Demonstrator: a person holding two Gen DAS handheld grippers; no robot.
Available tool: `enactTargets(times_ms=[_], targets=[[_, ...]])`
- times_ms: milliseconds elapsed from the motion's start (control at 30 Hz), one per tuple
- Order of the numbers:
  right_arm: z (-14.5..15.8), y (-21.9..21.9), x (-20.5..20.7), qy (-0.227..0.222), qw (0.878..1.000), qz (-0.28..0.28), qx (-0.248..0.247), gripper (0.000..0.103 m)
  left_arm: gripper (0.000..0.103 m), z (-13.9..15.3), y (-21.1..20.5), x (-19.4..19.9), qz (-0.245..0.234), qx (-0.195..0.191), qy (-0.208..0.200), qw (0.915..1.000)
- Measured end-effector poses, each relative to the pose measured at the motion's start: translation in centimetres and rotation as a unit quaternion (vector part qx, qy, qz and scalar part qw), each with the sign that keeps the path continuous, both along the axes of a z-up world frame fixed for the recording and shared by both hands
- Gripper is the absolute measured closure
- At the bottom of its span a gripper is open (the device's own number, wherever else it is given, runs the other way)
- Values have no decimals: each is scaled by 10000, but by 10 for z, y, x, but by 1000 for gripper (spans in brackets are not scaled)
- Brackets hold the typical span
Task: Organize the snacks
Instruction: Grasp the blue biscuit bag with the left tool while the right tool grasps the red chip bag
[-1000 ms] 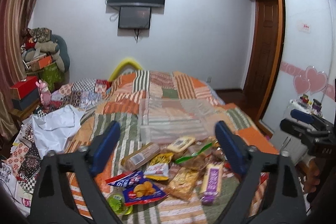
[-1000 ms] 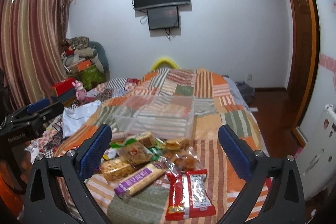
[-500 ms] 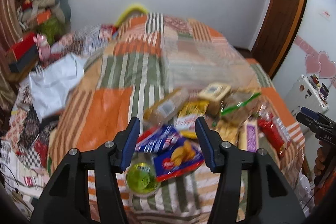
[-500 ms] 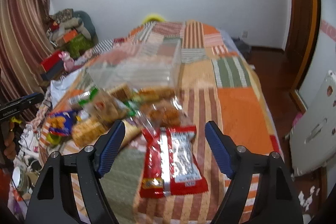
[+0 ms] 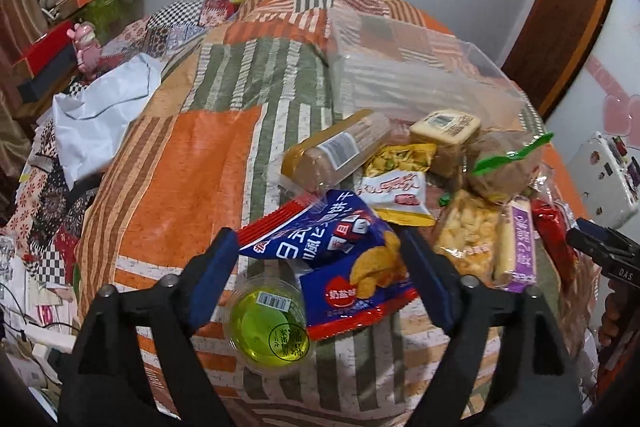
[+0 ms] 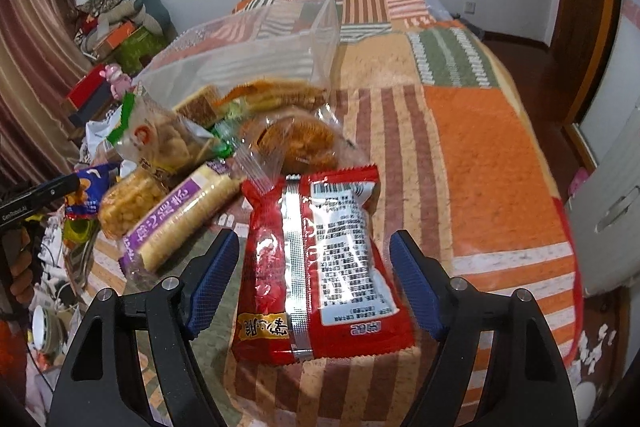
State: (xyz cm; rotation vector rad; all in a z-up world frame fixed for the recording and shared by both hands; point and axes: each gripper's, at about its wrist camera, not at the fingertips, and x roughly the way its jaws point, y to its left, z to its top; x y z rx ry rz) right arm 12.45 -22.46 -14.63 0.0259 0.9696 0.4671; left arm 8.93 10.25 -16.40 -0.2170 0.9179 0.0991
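Both grippers have dropped from looking across the room to hanging low over the snack pile at the near end of the bed. The left gripper is released, its blue pads either side of a blue chip bag without clearly pressing it; a green jelly cup lies just beside that bag at the near edge of the bed. The right gripper is also spread wide, straddling a red snack packet that lies face down near the bed's near edge, apart from both pads. Just left of the packet lies a purple cracker pack. Farther up the bed, behind the pile, stands a clear plastic bin.
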Motion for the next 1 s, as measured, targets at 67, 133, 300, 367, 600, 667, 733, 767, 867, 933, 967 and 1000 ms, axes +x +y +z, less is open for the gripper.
enactTargets(times_ms=[67,133,300,367,600,667,733,767,867,933,967,1000], targets=[[-4,1,2,91,10000,15,-1,28,12,-3,1,3,-1,38,56,10000],[-9,2,5,168,9999,14,12,28,8,-7,1,5,3,54,78,10000],[-11,5,7,200,9998,25,-35,27,3,-12,0,12,-26,55,59,10000],[-12,6,7,207,9998,41,-62,27,2,-15,-2,16,-32,64,86,9999],[-12,8,5,75,9997,108,-190,36,2,-24,-8,27,-132,123,195,9996],[-11,7,5,55,9998,109,-187,38,2,-27,-9,30,-146,128,203,9996],[-11,8,5,33,9998,104,-183,38,3,-29,-10,31,-130,140,173,9997],[-11,8,4,18,9998,100,-186,38,8,-29,-10,32,-132,155,141,9997],[-10,7,5,16,9999,69,-149,38,27,-28,-10,32,-122,233,119,9996],[-9,5,4,17,9999,46,-100,38,34,-27,-6,31,-112,192,105,9997],[-8,4,2,4,10000,20,-72,38,38,-25,-3,30,-121,120,101,9998],[-7,2,2,-17,10000,0,-46,38,43,-24,-2,30,-125,81,101,9998]])
